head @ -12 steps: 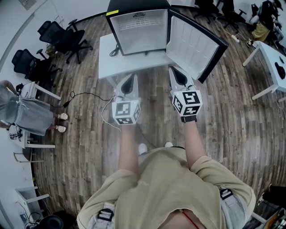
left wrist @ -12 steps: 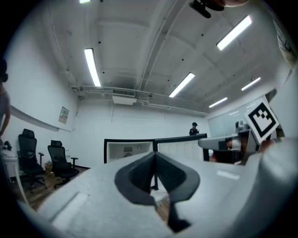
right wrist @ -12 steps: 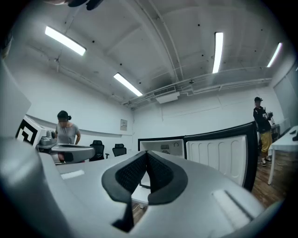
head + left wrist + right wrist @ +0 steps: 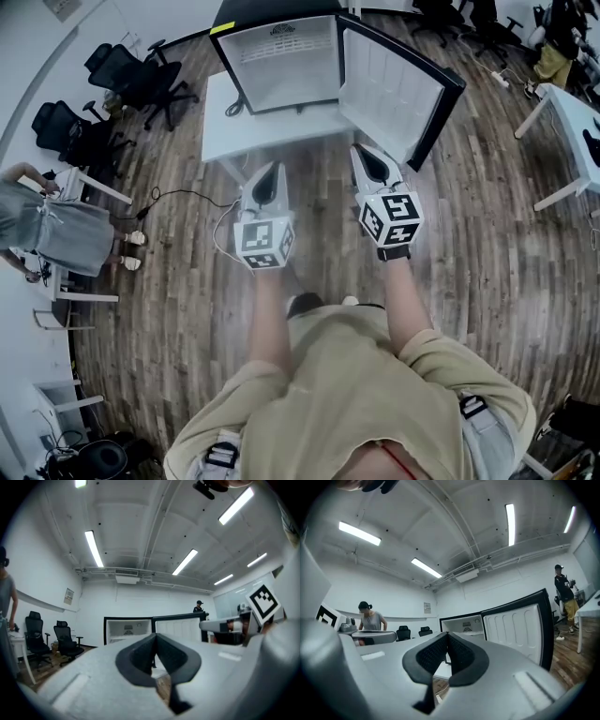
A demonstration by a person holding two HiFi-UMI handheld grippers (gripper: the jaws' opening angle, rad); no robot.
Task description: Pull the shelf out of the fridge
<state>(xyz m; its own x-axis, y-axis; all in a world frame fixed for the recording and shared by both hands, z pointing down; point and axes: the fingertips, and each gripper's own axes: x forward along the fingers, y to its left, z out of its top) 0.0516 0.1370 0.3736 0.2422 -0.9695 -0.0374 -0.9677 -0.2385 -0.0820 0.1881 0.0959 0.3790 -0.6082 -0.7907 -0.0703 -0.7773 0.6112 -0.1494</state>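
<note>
L gripper [image 4: 155,639] closed (own view) — fridge [image 4: 281,52] open

1. Fridge [image 4: 281,52] and table [image 4: 272,127] slide a touch left in the head view.
2. Bystander [image 4: 52,230] on the left leans away, arm now reaching out.
3. Wearer's shoe [image 4: 302,303] shifts forward.

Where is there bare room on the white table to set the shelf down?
The table is bare in front of the fridge, from its left edge across to the open door. Its right end is crowded by that door. A small dark object sits by the fridge's left side.
</note>
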